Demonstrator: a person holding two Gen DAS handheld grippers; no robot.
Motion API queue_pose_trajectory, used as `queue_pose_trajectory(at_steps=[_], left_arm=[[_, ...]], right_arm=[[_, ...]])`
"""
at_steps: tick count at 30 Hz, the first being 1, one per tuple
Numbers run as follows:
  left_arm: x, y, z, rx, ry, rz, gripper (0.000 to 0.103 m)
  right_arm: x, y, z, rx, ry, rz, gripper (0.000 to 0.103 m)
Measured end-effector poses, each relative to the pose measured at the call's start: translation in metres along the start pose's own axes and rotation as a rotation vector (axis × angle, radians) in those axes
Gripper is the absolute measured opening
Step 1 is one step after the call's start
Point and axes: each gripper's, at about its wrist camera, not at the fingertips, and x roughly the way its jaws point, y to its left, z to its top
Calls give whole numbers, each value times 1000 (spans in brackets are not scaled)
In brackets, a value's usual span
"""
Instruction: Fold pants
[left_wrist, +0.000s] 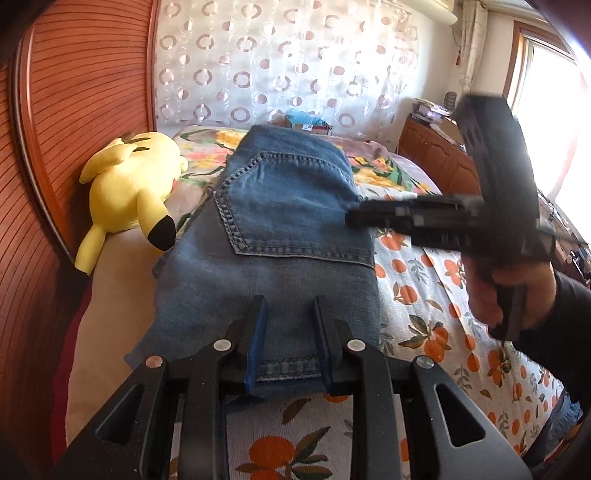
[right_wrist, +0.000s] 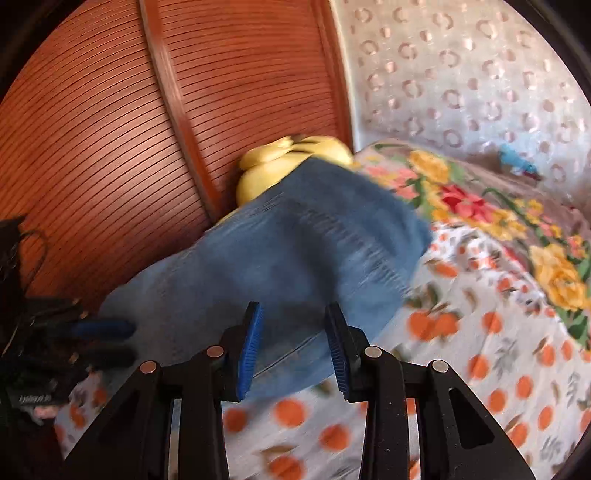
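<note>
Blue jeans lie folded into a compact stack on the bed, a back pocket facing up. They also show, blurred, in the right wrist view. My left gripper is open and empty just above the stack's near edge; it also shows at the left of the right wrist view. My right gripper is open and empty over the stack's near right side. In the left wrist view it is blurred, held up at the jeans' right edge.
A yellow plush toy lies left of the jeans against the wooden headboard. The bed sheet has an orange-fruit print, with a floral blanket beyond. A wooden cabinet stands at the far right.
</note>
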Motion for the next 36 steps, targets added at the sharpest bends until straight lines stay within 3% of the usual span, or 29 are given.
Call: queue_pose_trajectory(at_steps=[6, 10, 15, 17, 19, 22, 26, 27, 29, 36], left_arm=[[-10, -4, -2, 1, -22, 34, 35], [-21, -6, 0, 0, -50, 31, 53], [-34, -18, 4, 20, -77, 40, 59], [-39, -26, 4, 32, -95, 42, 78], [-43, -34, 5, 44, -109, 43, 84], [-47, -51, 6, 65, -130, 71, 86], [-52, -71, 9, 75, -157, 53, 90], [-53, -79, 10, 81, -163, 52, 91], [-54, -90, 11, 92, -175, 63, 103], [-58, -128, 14, 130, -219, 11, 103]], right_arm=[[10, -7, -10, 26, 24, -18, 36], [-18, -3, -12, 44, -16, -31, 36], [-58, 5, -26, 53, -62, -37, 36], [-73, 7, -34, 67, -79, -55, 36], [-92, 10, -44, 76, -98, -79, 36], [-118, 12, -58, 92, -124, -126, 36], [-152, 13, -81, 133, -145, -173, 37], [-160, 12, -86, 136, -151, -189, 38], [-179, 18, -98, 141, -162, -220, 45], [-231, 17, -136, 224, -192, -300, 67]])
